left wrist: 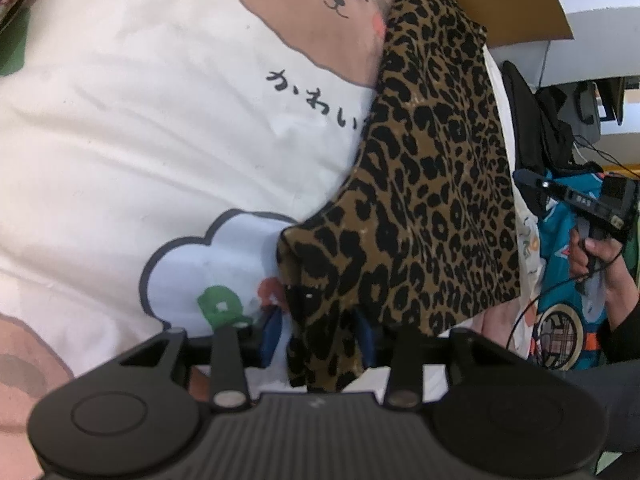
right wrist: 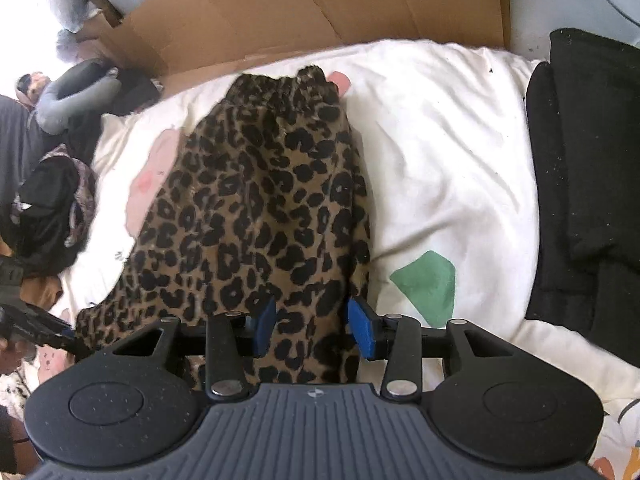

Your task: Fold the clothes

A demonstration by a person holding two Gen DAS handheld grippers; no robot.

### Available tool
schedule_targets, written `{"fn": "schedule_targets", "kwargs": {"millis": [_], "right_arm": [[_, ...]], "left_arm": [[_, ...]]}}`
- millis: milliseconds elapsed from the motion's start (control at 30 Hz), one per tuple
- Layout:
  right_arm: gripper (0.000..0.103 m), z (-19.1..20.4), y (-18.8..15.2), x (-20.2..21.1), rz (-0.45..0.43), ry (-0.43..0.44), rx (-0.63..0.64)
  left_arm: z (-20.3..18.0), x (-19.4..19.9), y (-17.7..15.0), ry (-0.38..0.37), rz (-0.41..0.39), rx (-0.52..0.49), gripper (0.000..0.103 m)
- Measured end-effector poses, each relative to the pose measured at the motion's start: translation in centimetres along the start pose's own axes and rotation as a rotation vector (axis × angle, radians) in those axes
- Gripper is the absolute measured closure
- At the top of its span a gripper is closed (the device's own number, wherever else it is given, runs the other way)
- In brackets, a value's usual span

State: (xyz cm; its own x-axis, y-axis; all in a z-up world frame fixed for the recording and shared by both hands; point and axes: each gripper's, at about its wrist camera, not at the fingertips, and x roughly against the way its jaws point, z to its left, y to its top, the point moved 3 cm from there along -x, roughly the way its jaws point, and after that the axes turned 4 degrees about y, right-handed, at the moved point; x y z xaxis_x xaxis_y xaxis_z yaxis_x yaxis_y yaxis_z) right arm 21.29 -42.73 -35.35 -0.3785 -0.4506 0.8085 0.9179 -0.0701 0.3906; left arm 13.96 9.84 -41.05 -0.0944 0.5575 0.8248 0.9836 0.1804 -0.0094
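Lying on one white printed sheet (right wrist: 440, 152), a single leopard garment (right wrist: 260, 200) stretches ahead of both grippers. Its near edge sits between the parted blue pads of the left gripper (left wrist: 320, 336) and the right gripper (right wrist: 312, 328), neither clamping.

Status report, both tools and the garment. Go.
Left tool open, leopard-print garment draped between pads. Right tool open over its near end. Garment folded narrow on white duvet. Nothing in the way.
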Motion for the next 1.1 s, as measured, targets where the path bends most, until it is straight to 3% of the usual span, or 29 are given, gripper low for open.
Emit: {"fn": "schedule_targets", "kwargs": {"millis": [200,367,500,900,1100], "right_arm": [[0.059,-1.1,0.1,-1.9,0.019,0.018,-0.052],[0.071,-1.7,0.4,-2.4,0.011,0.051,-0.101],[0.102,-2.4,0.6,-2.7,0.022,0.054,-0.124],[0.103,-3.4,0.4,-2.4,0.03,-0.028,-0.112],[0.103,-2.2,0.5,-1.9,0.035,-0.087,-0.064]], "left_arm": [[0.2,-0.1,0.0,-0.013,-0.003,0.004,0.061],[0.3,-0.3,0.2,-0.019,0.004,0.013,0.06],[0.0,-0.3,0.3,-0.011,0.009,0.001,0.06],[0.1,-0.6,0.6,0.002,0.026,-0.018,0.06],[0.2,-0.5,0.9,-0.008,0.036,-0.008,0.06]]}}
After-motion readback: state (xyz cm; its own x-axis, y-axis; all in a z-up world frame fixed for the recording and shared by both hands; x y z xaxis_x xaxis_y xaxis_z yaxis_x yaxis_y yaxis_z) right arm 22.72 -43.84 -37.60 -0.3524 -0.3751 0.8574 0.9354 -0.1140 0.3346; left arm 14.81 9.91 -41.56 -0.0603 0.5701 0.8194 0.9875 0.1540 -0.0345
